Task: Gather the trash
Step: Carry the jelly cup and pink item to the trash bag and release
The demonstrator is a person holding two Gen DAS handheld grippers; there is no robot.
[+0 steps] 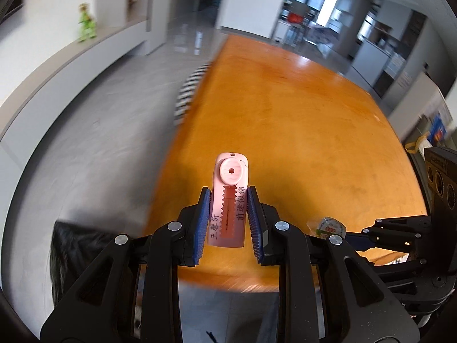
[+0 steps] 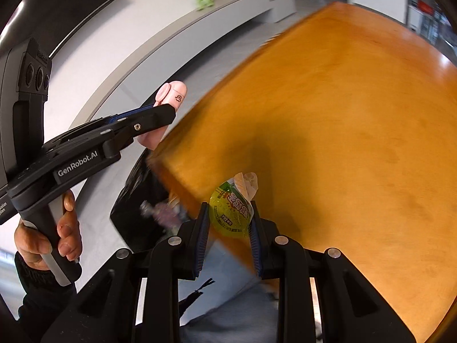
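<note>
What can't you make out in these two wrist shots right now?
- Black bag contents: right wrist view, motion-blurred and partly behind the table corner.
- Pink item lower end: left wrist view, hidden by the left gripper.
- Green cup label: right wrist view, too small.

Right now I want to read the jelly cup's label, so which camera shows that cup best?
The right wrist view: the green jelly cup sits large and central between the right gripper fingers. The left wrist view shows only part of it, behind the left gripper.
</note>
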